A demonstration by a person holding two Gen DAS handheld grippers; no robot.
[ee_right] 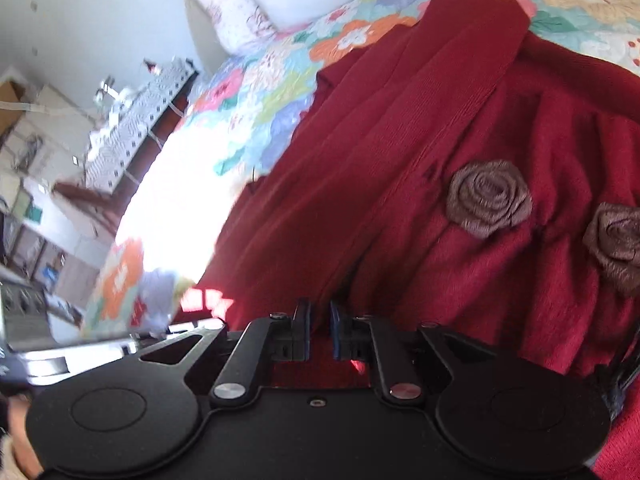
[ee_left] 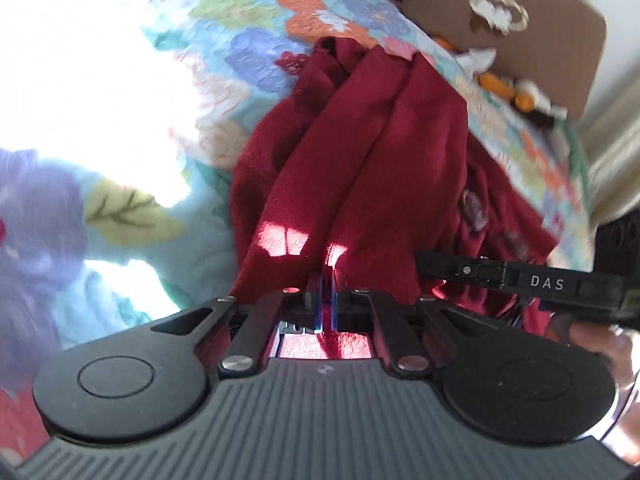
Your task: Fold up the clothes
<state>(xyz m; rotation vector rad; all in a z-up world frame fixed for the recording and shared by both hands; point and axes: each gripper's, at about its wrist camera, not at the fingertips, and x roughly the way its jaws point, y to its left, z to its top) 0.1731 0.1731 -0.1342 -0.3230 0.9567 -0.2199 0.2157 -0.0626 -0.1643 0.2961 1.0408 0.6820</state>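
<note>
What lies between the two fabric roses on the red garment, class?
Only gathered red knit of the garment; the right wrist view shows nothing else between the near rose and the edge rose.

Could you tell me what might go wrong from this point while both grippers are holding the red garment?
1. The left gripper and right gripper each pinch only a narrow edge of the red garment, so the cloth may slip out if pulled.
2. The garment hangs in bunched ridges, so a fold laid now could trap creases.
3. The fabric roses stick up and could snag or get crushed in a fold.
</note>
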